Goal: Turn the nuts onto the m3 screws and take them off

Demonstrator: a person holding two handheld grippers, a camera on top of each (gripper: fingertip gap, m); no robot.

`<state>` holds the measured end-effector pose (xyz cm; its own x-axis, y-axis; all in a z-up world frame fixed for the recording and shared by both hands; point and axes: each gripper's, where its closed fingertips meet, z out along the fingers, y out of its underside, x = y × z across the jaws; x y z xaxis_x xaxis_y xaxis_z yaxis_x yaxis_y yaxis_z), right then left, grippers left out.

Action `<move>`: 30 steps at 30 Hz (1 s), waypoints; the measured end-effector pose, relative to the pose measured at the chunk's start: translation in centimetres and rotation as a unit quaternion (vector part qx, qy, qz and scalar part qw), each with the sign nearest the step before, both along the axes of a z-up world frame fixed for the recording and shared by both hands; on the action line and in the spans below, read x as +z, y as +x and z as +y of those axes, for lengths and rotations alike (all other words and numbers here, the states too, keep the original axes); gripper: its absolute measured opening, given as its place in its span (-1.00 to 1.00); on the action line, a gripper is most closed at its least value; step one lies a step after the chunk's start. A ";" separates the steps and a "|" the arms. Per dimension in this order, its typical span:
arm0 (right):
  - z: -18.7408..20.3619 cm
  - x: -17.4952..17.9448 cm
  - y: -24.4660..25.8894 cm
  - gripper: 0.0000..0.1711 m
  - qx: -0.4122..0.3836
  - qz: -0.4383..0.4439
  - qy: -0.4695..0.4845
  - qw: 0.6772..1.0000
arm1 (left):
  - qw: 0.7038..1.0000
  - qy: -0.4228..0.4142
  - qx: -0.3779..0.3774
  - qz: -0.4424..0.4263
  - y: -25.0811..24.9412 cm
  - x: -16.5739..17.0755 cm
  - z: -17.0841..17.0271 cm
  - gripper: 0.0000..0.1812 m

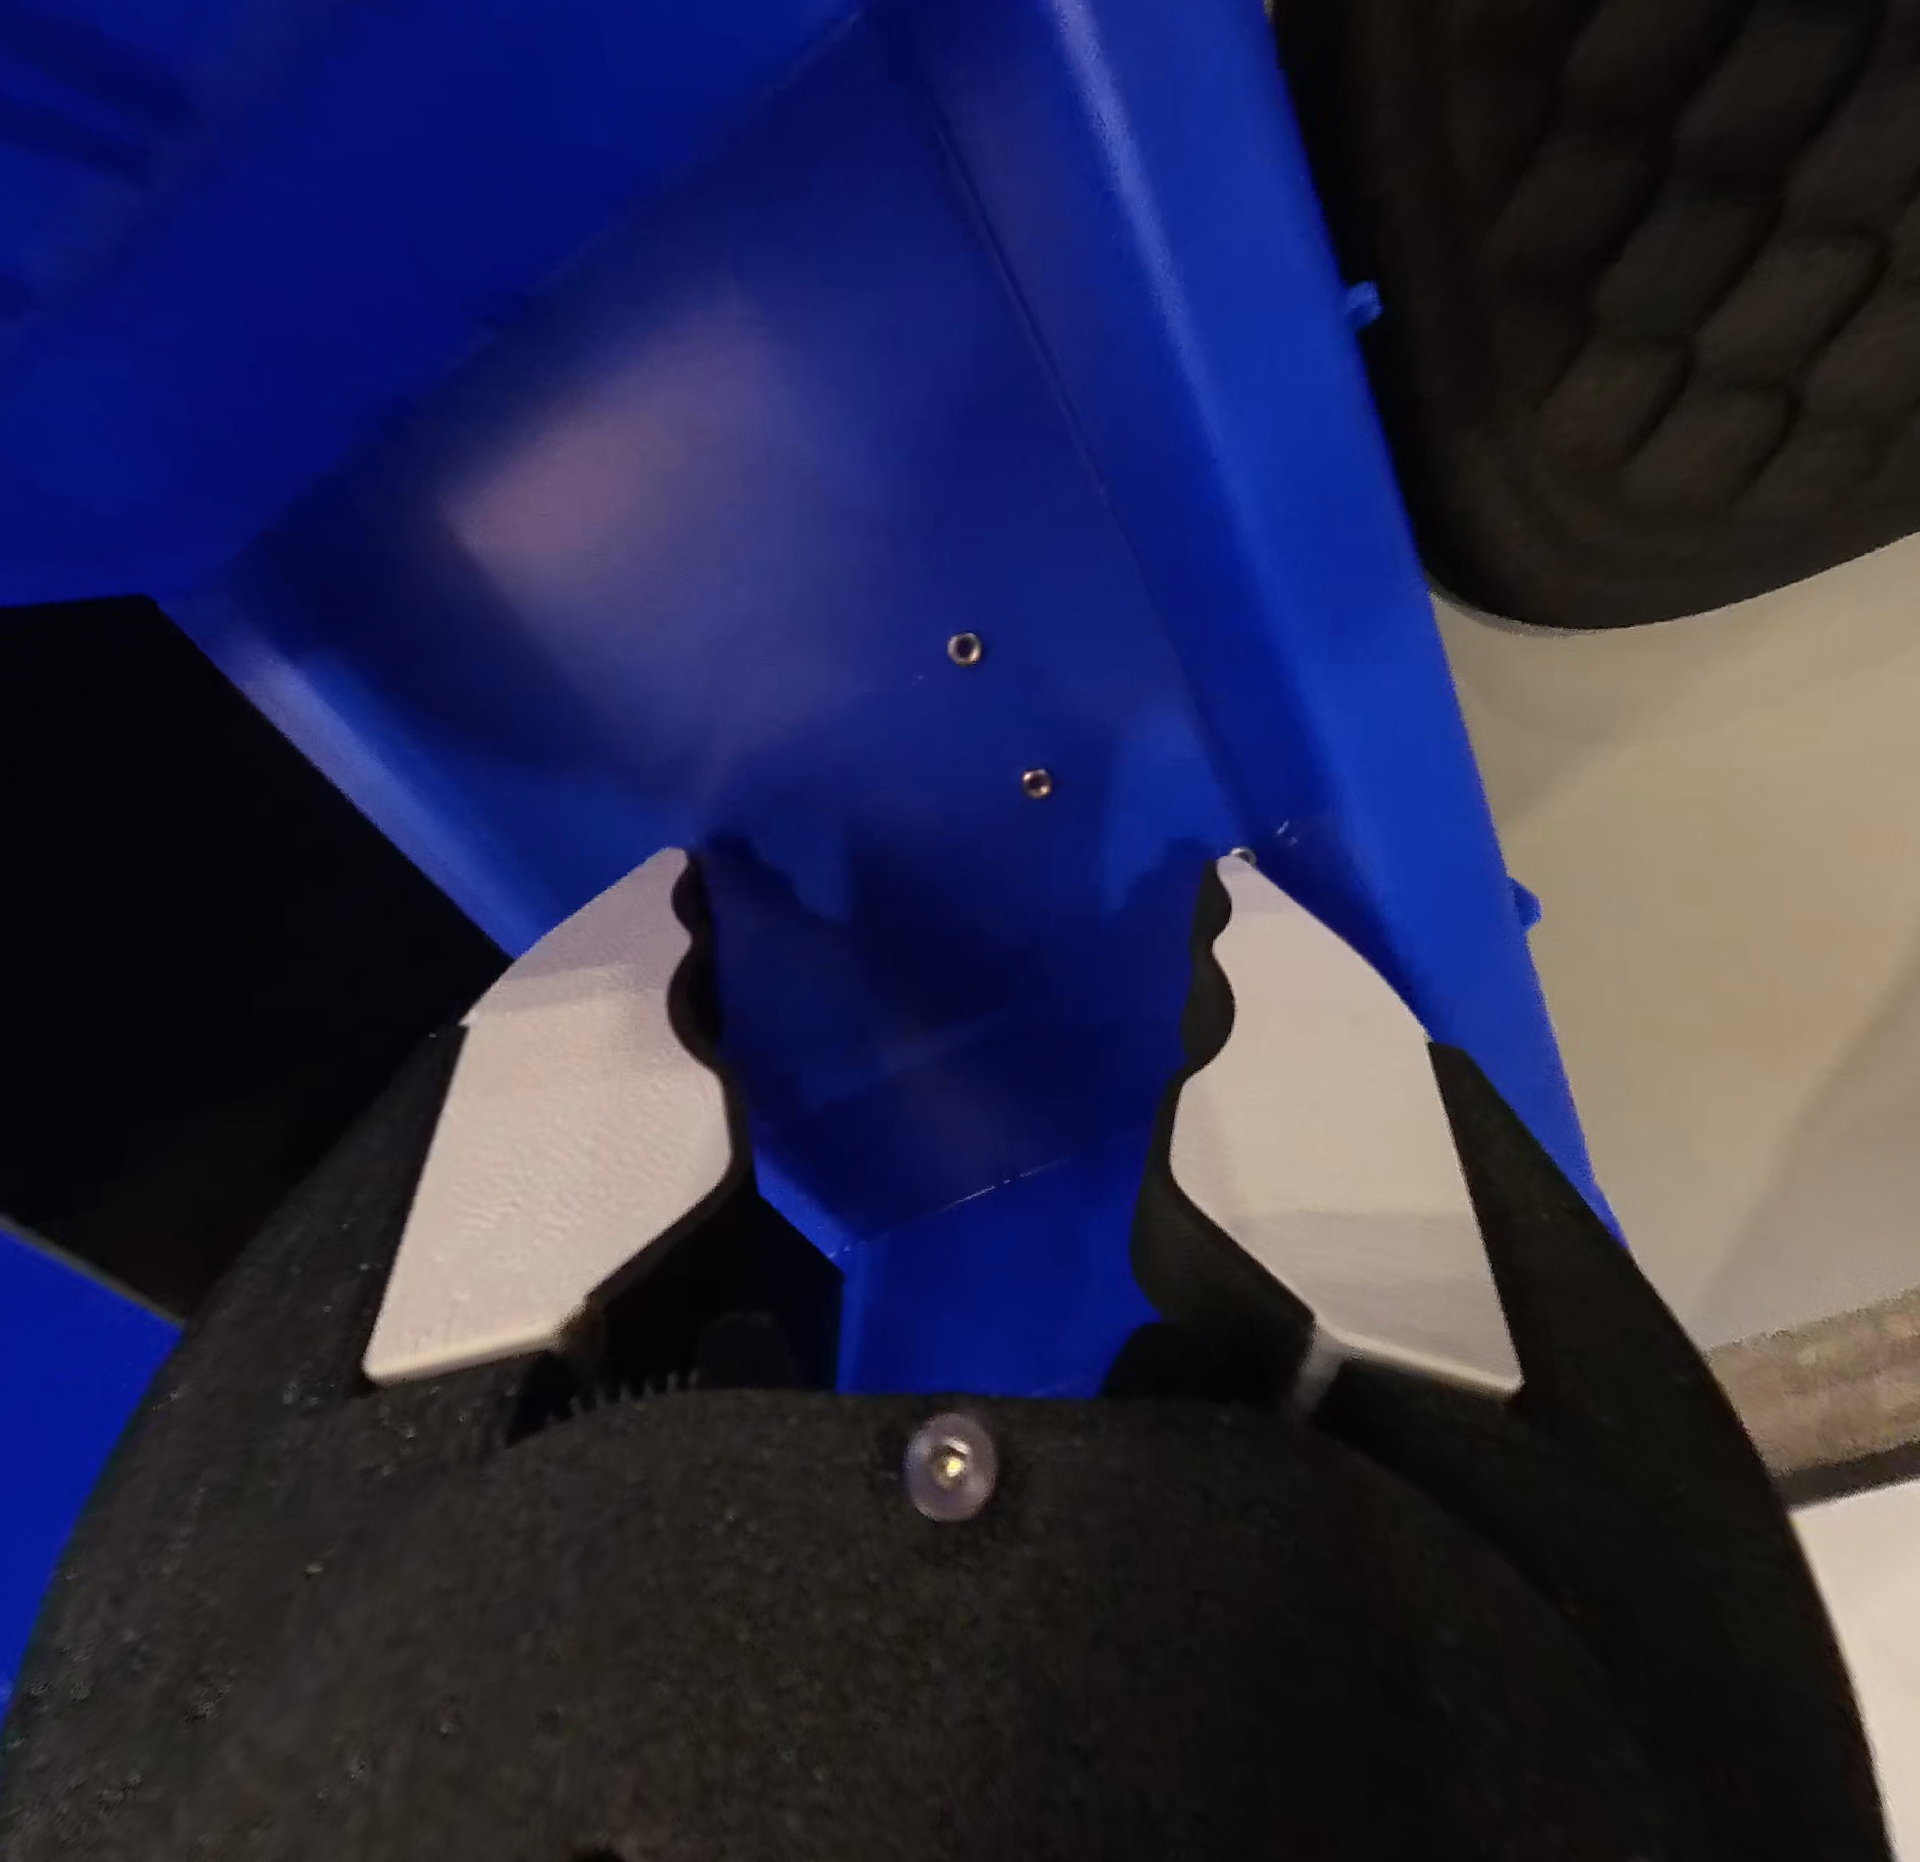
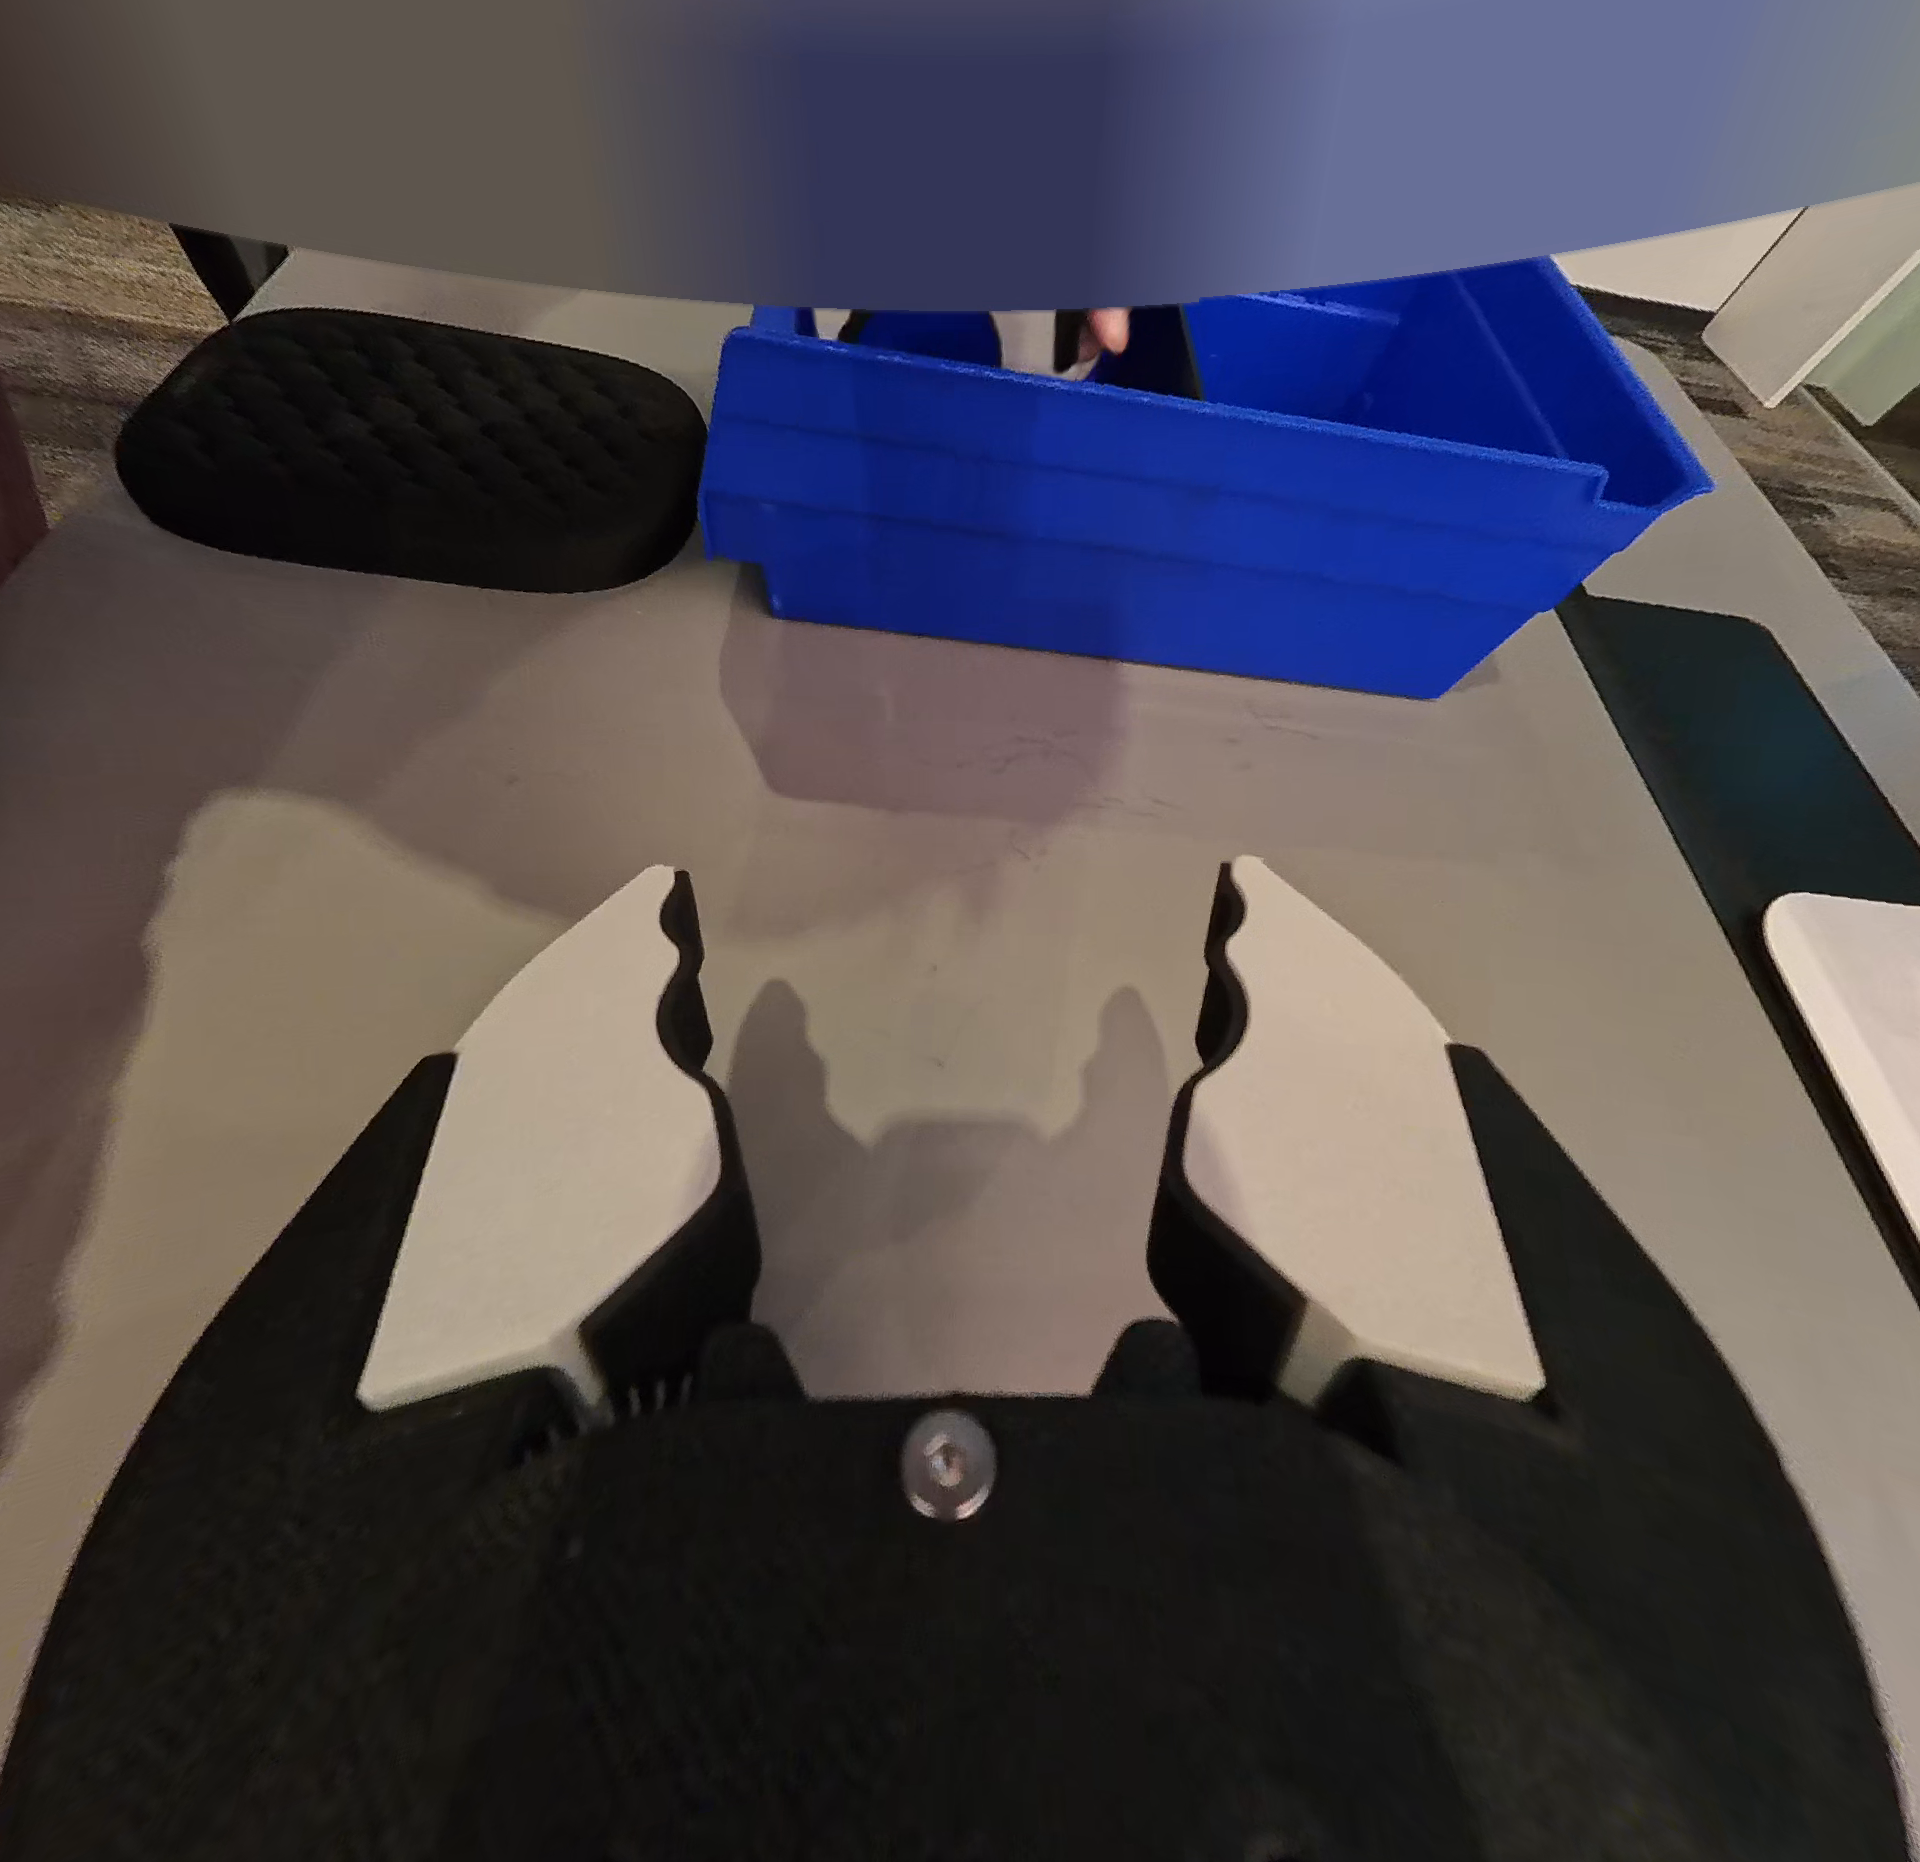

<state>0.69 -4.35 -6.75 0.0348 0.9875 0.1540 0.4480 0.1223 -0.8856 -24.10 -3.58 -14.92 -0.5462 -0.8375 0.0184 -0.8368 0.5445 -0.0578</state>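
three tiny metal nuts [image 1: 964, 649] lie on the floor of the blue bin [image 1: 623, 254], one just at the left gripper [image 1: 945, 867]'s fingertip. they look light, hard and slick, best pinched across the flats. both the left gripper and the right gripper [image 2: 951, 877] gape wide, empty; the right hovers over the grey table [image 2: 416, 721], well short of the bin.

you have a blue plastic bin [image 2: 1143, 555] standing on the grey table [image 2: 416, 773]. just left of the bin lies a black quilted pad [image 2: 405, 446], close to its end wall. right of the bin, a dark mat [image 2: 1756, 732] carries a white slab [image 2: 1860, 1023].
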 end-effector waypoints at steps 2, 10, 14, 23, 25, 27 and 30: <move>0.0 -0.1 0.0 0.10 0.001 -0.003 0.000 1.000 | 1.000 -0.011 0.014 -0.006 0.1 0.1 -0.3 0.03; -0.1 -0.2 0.0 0.10 0.003 -0.004 0.000 1.000 | 1.000 0.018 -0.011 -0.015 0.2 -0.4 -0.1 0.10; -0.1 -0.2 0.0 0.10 0.005 -0.006 0.002 1.000 | 1.000 0.021 -0.015 -0.017 0.2 -0.8 -0.2 0.11; -0.3 -0.4 0.0 0.10 0.010 -0.009 0.002 1.000 | 0.999 0.047 -0.010 -0.020 0.2 -0.2 0.9 0.05; -0.4 -0.5 0.0 0.10 0.011 -0.012 0.003 1.000 | 0.998 0.040 0.016 -0.040 0.7 0.8 1.4 0.01; -0.4 -0.4 -0.1 0.10 0.012 -0.012 0.002 1.000 | 0.999 0.002 0.045 -0.019 0.0 0.7 0.6 0.04; -0.5 -0.4 -0.1 0.10 0.016 -0.011 0.000 1.000 | 1.000 0.006 0.009 0.009 -0.8 -0.1 -0.2 0.13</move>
<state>0.60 -4.88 -7.17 0.0005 0.9880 0.1542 0.4635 0.1364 -0.8755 -24.89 -3.76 -15.05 -0.5305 -0.8475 0.0179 -0.8474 0.5297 -0.0362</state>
